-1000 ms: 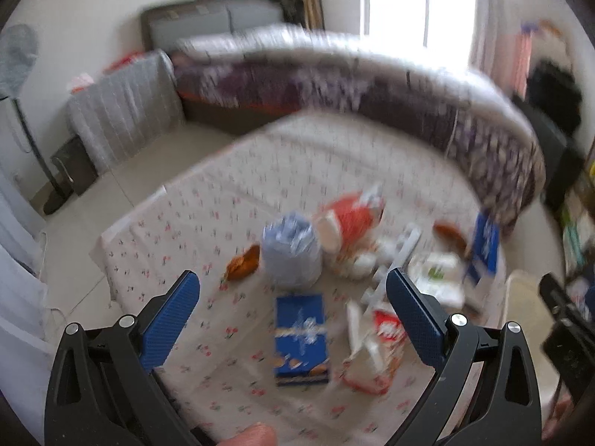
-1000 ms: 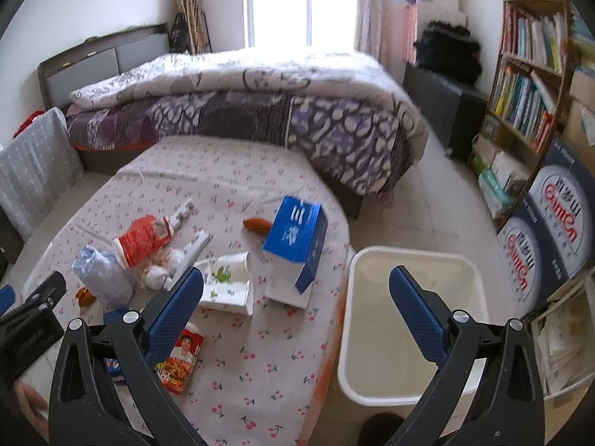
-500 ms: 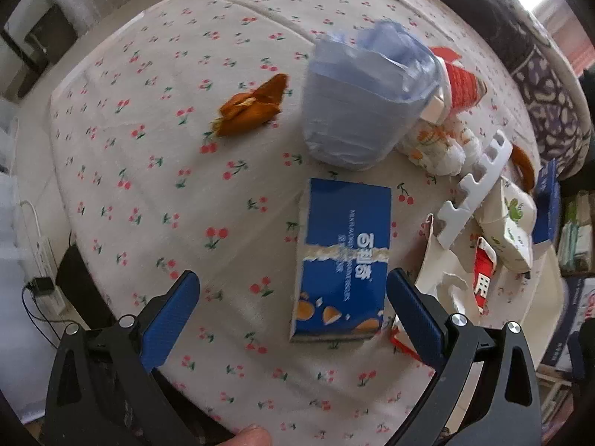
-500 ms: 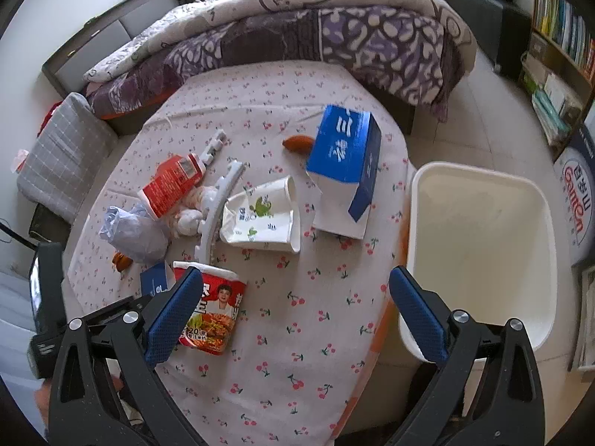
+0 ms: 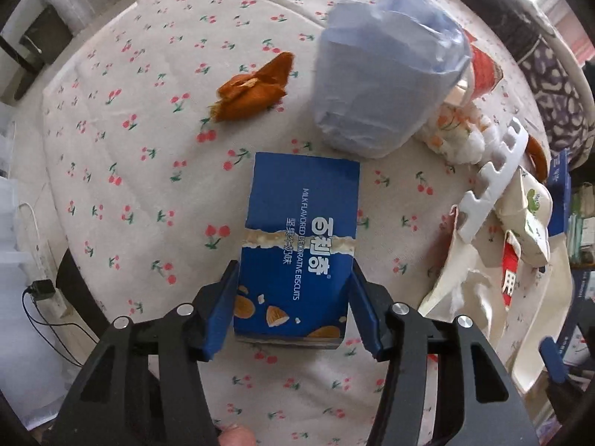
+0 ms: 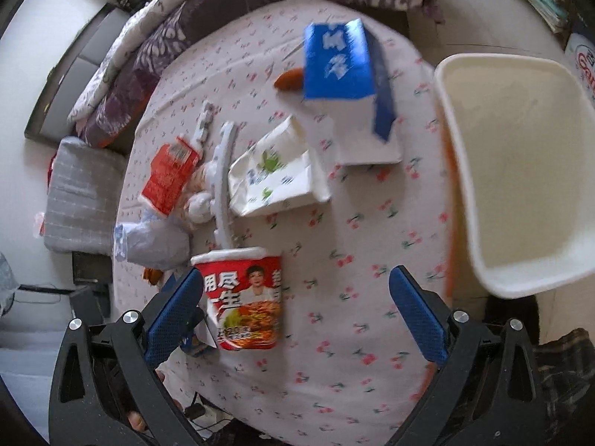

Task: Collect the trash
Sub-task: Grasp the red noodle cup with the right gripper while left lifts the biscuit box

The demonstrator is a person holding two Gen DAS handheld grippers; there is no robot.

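Observation:
My left gripper (image 5: pixel 292 297) is shut on the near end of a blue biscuit box (image 5: pixel 297 245) lying on the cherry-print tablecloth (image 5: pixel 122 171); both blue pads press its sides. Beyond it are a pale blue plastic bag (image 5: pixel 383 81) and an orange peel (image 5: pixel 253 91). My right gripper (image 6: pixel 297 304) is open and empty above the table, with a red instant noodle cup (image 6: pixel 245 297) by its left finger. A white bin (image 6: pixel 520 156) stands off the table's right edge.
In the right wrist view lie a blue-and-white carton (image 6: pixel 346 81), a flattened paper cup box (image 6: pixel 275 171), a red carton (image 6: pixel 169 174), white foam strips (image 6: pixel 223 174) and crumpled tissue (image 6: pixel 199 200). A bed (image 6: pixel 208 7) lies behind the table.
My left gripper has dropped to the table and closed on the blue biscuit box. My right gripper has moved down and closer to the noodle cup, still open.

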